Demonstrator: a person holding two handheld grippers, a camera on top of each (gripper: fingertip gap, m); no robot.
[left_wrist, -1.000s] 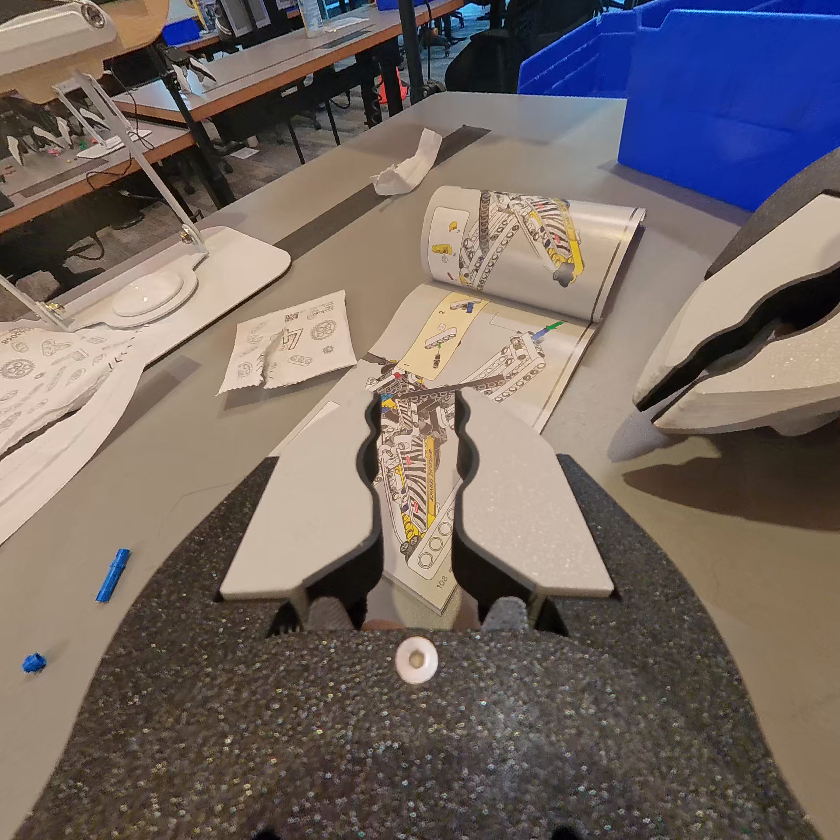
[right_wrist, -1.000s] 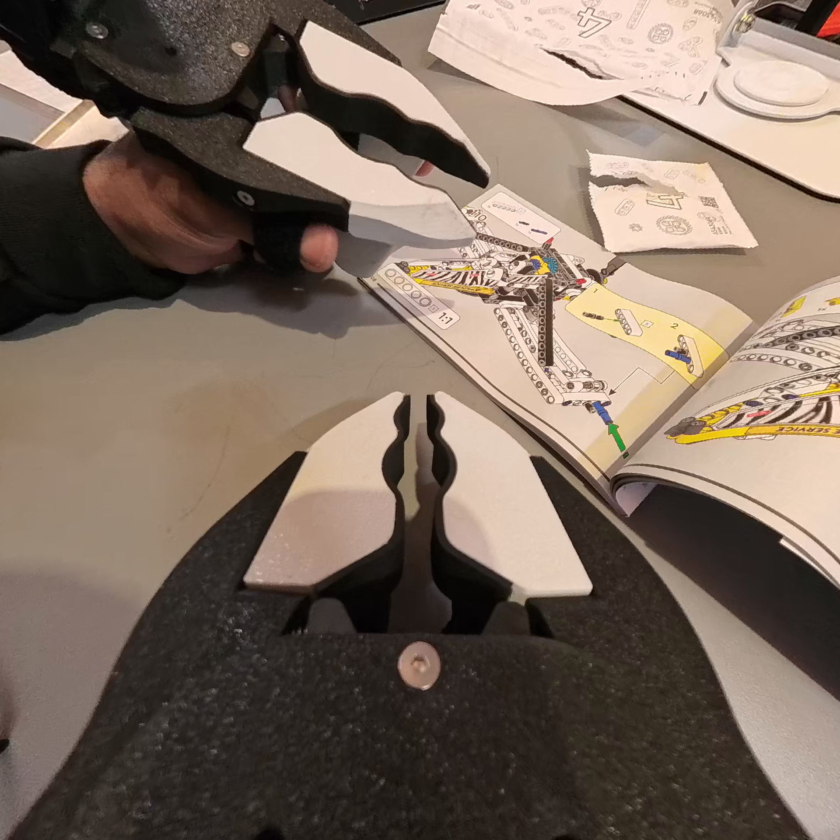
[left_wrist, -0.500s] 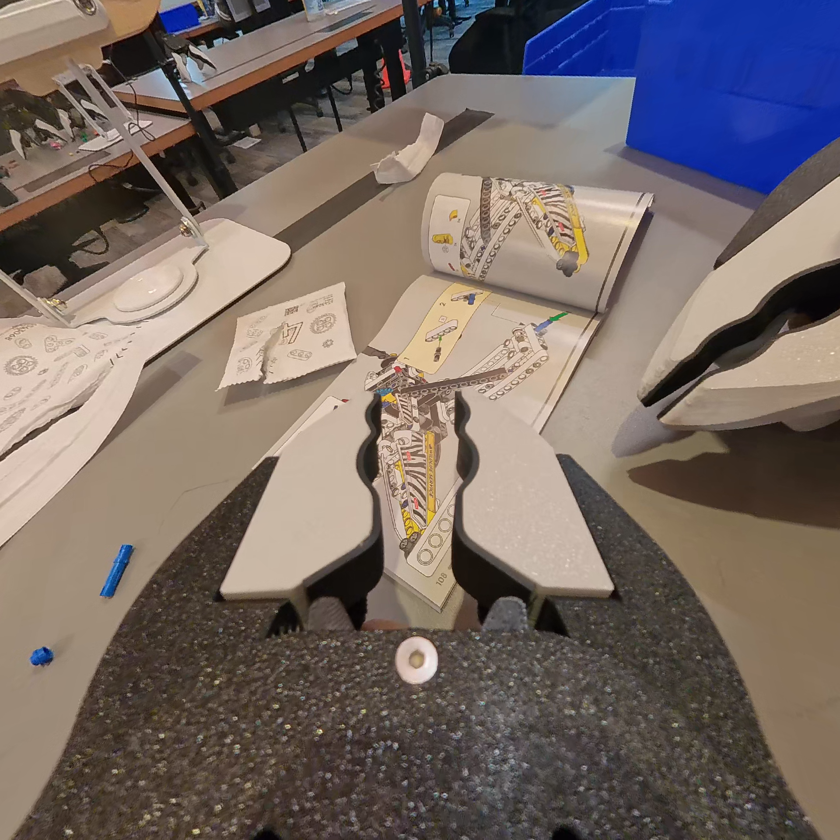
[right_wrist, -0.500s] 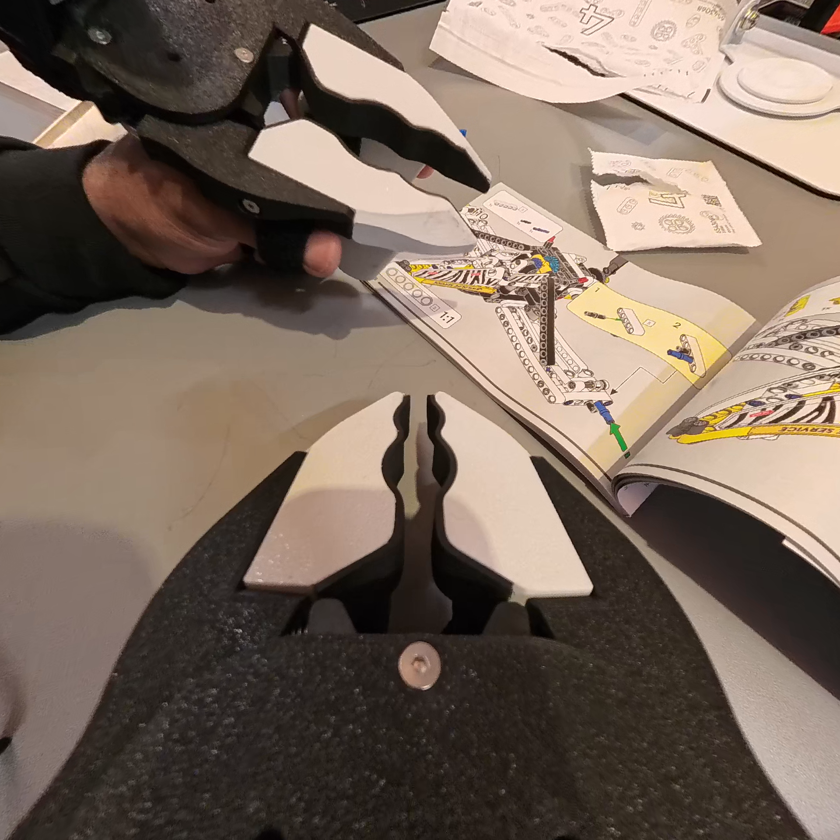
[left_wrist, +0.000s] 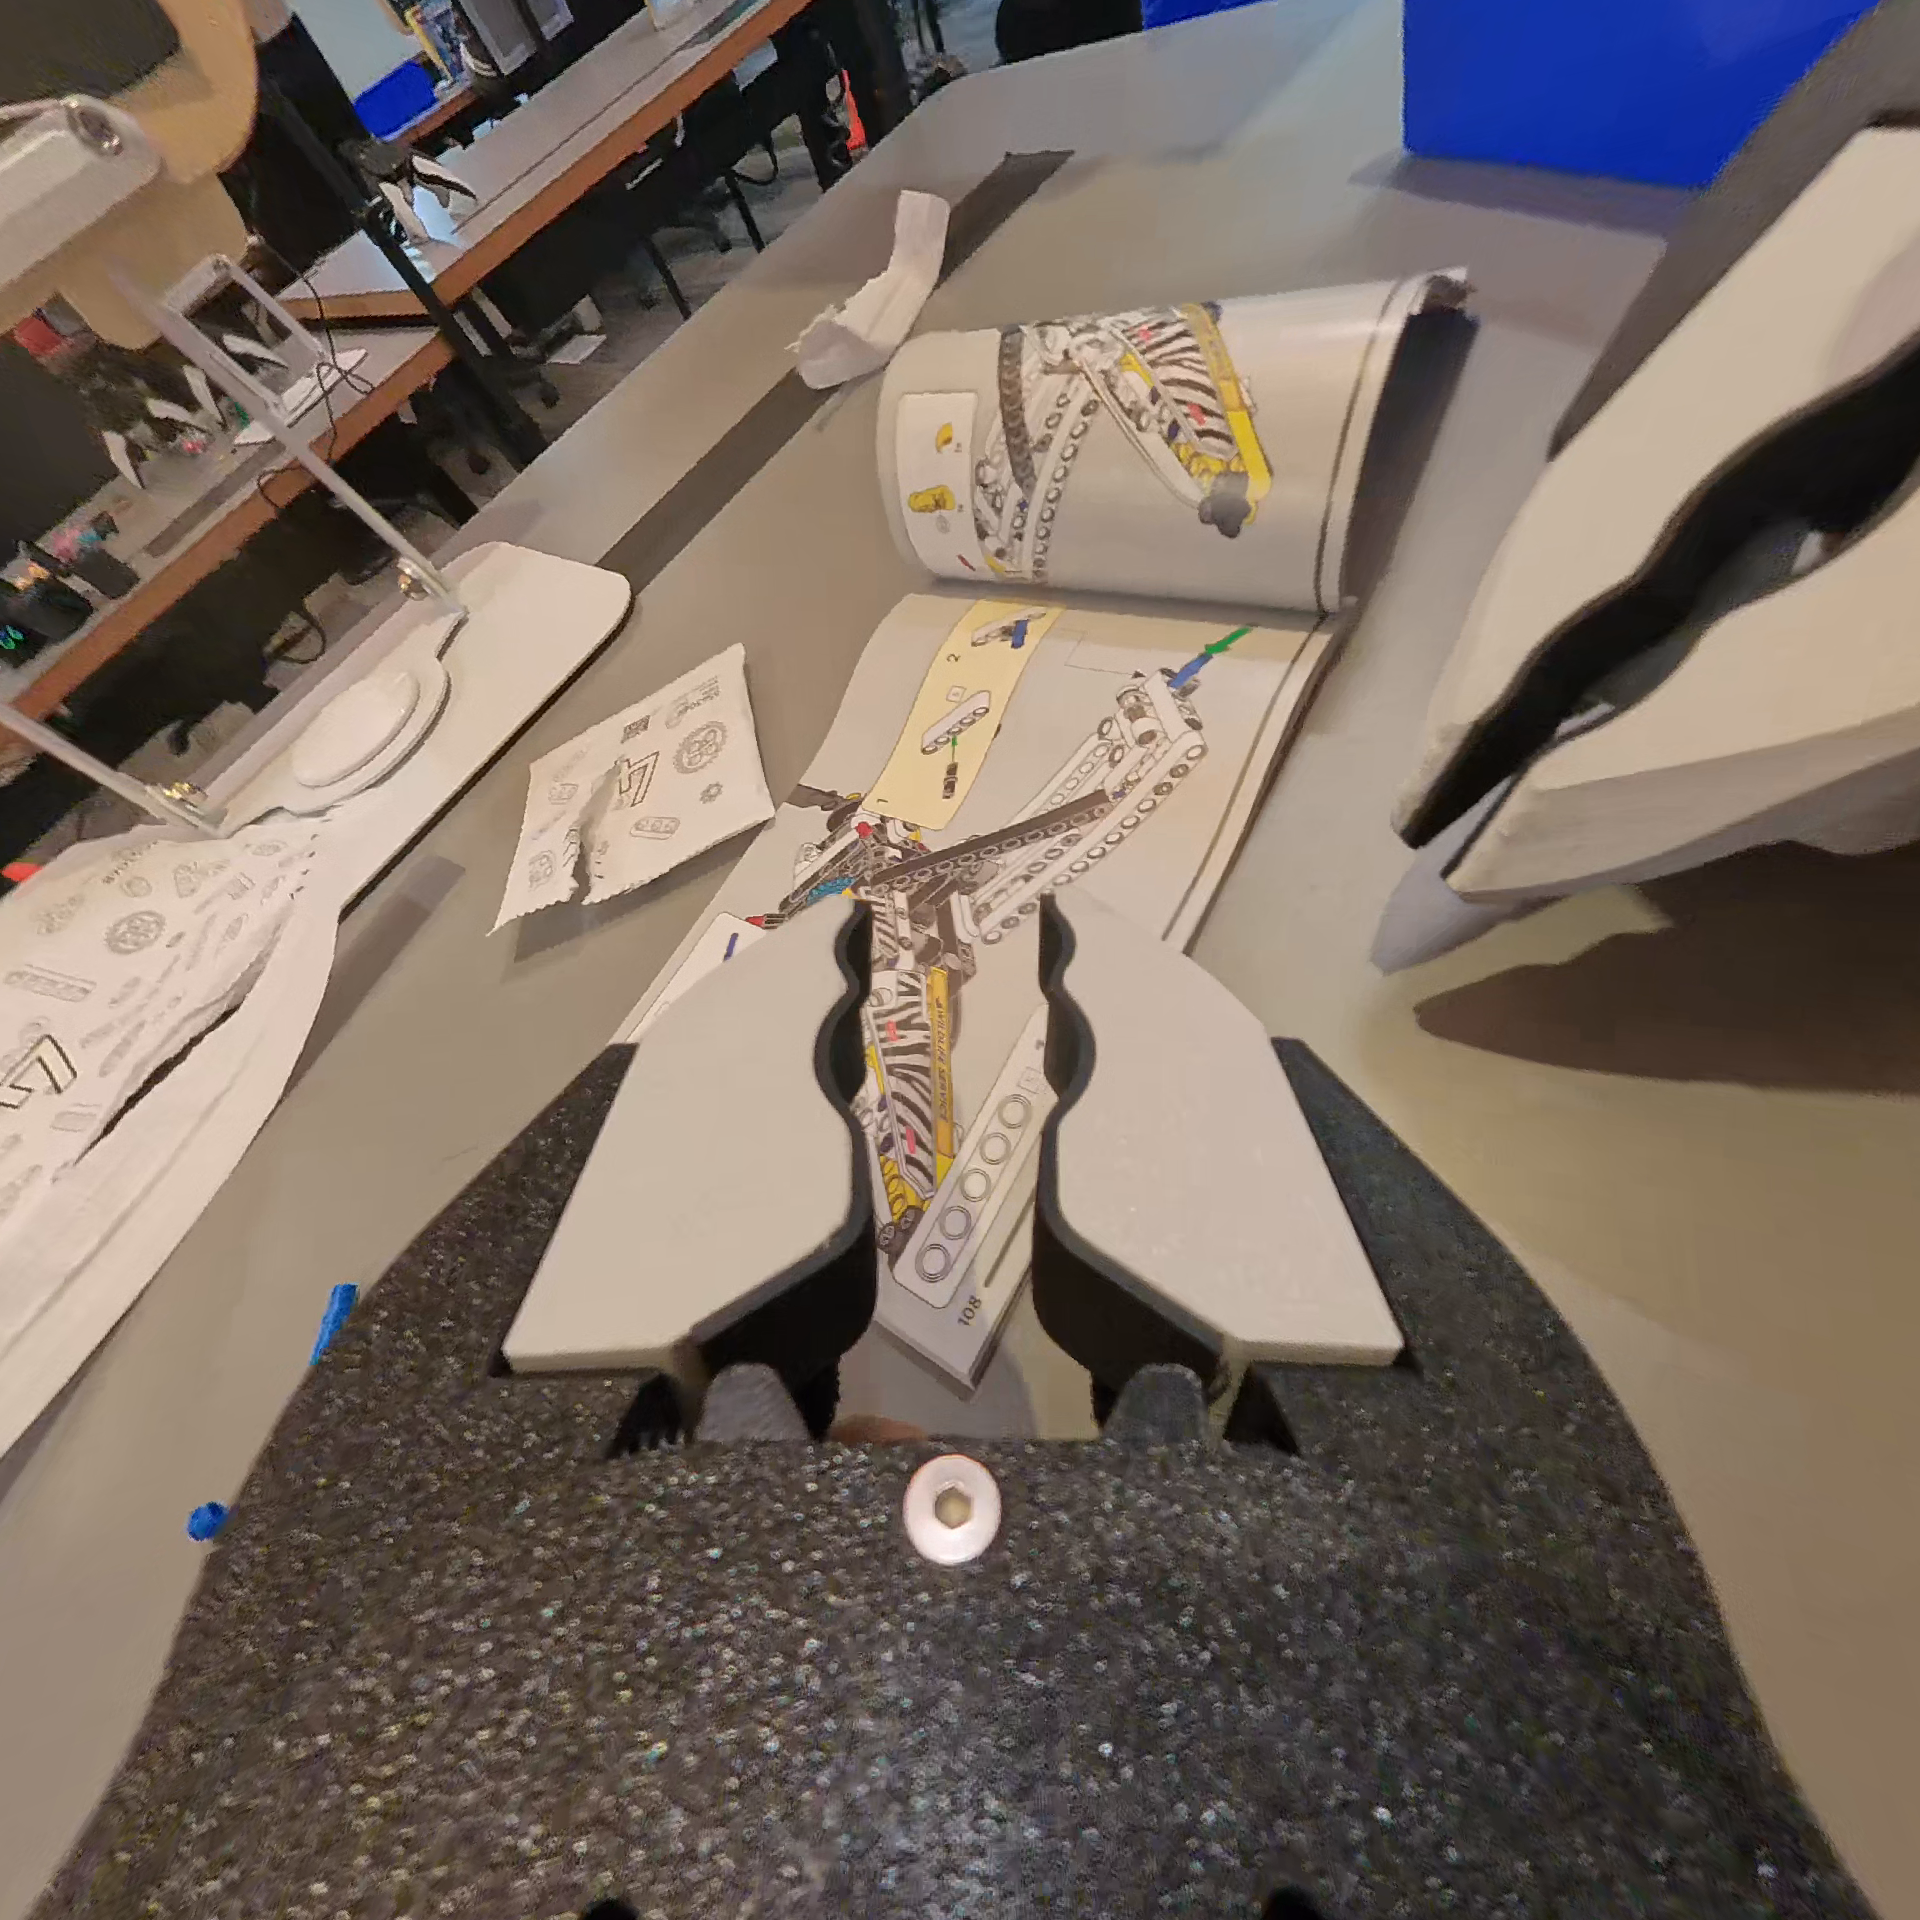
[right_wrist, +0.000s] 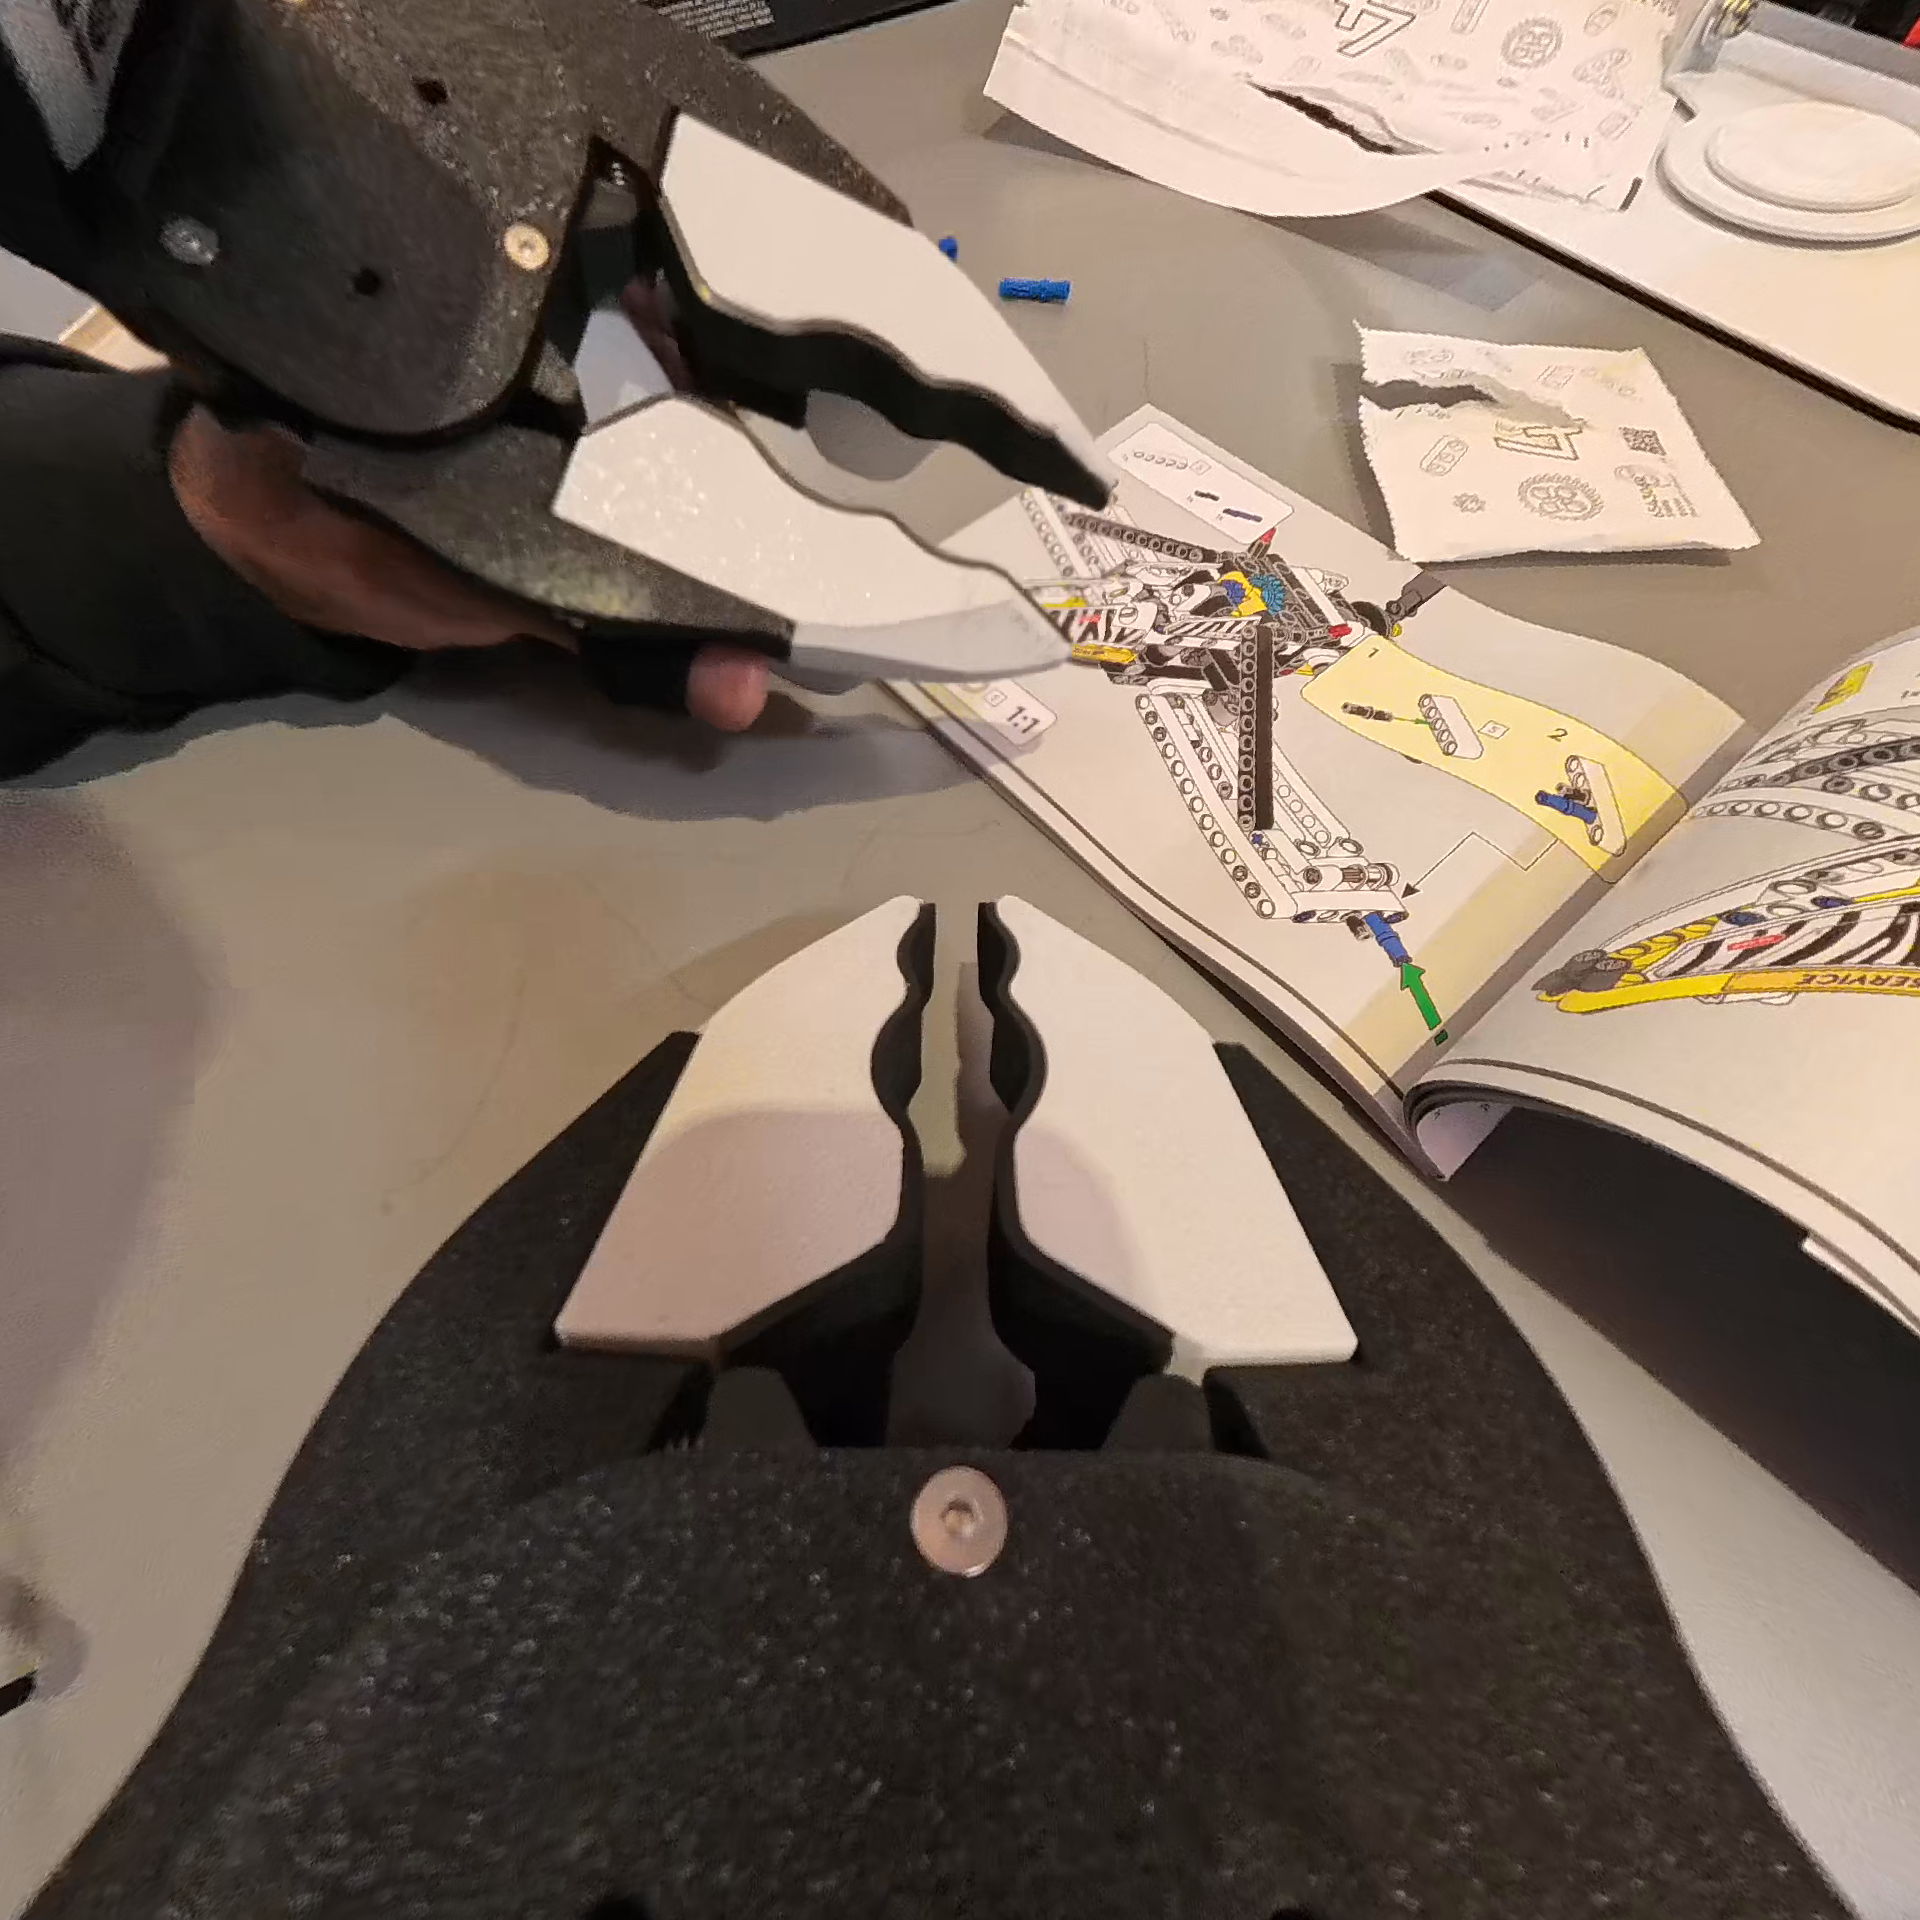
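Booklet (left_wrist: 1049, 790) lies open flat on the grey table (left_wrist: 1558, 1351), one page curled up at its far side. We find the left gripper (left_wrist: 948, 914) held just above the near page with its fingers parted and nothing between them, while the right gripper (right_wrist: 956, 914) hangs over bare table beside the booklet, its fingers nearly together with a narrow slit on empty air. We also note two torn paper bags (left_wrist: 634, 769) and small blue pegs (right_wrist: 1034, 288) nearby.
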